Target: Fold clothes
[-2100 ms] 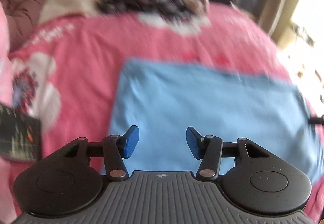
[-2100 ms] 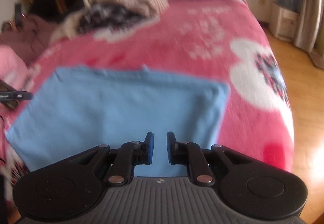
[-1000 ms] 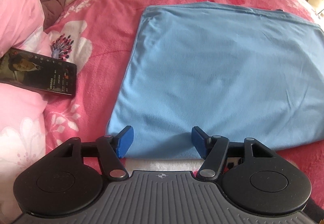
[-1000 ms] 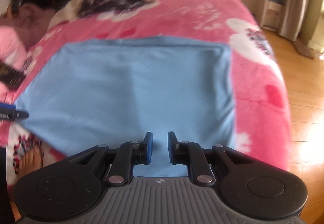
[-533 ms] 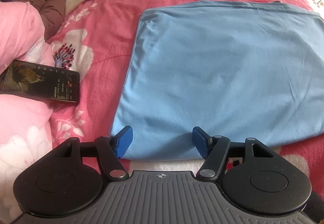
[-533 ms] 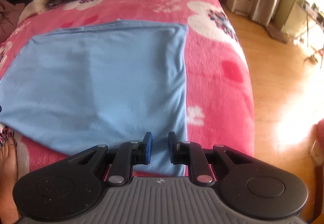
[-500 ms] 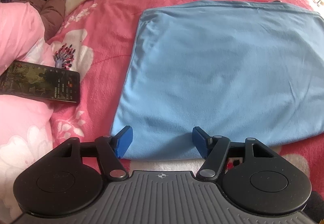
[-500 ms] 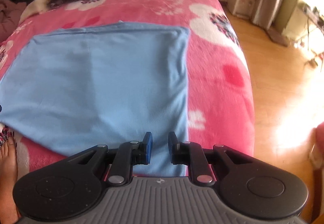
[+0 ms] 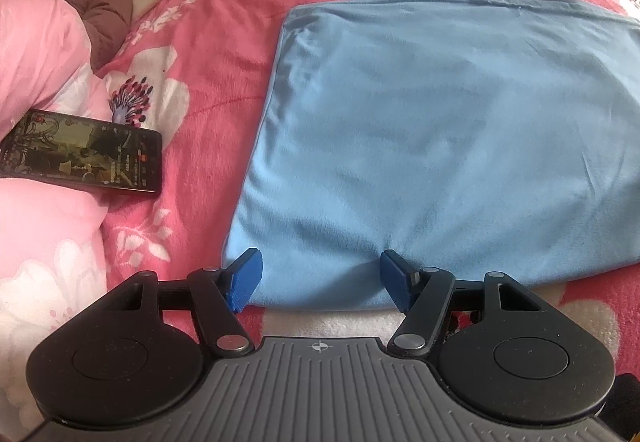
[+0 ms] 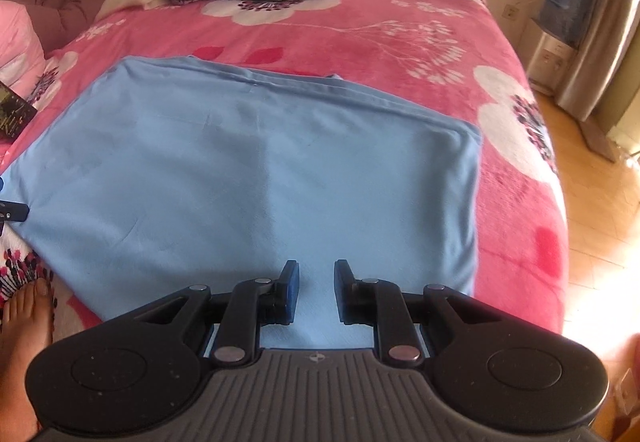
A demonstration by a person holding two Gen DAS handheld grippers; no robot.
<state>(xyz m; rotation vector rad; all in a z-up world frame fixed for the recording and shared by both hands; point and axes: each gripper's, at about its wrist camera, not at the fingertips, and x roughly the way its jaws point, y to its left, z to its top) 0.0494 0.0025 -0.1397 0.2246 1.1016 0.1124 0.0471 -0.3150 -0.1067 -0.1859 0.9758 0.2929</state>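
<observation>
Left gripper (image 9: 320, 278), blue pads spread wide, sits at the near left corner of the pale blue, soft-knit folded cloth (image 9: 440, 130); nothing pinched. Right gripper (image 10: 316, 290), pads parted by a narrow gap, hovers over the cloth's near edge toward its right corner, gripping nothing. Cloth lies flat as a neat rectangle on the pink floral fleece blanket (image 10: 360, 34), layered edges showing along the far side. Likely light, limp, slightly clingy on fleece; best taken at the near corners, pinching all layers. Black smartphone (image 9: 80, 154) lies left, well apart.
</observation>
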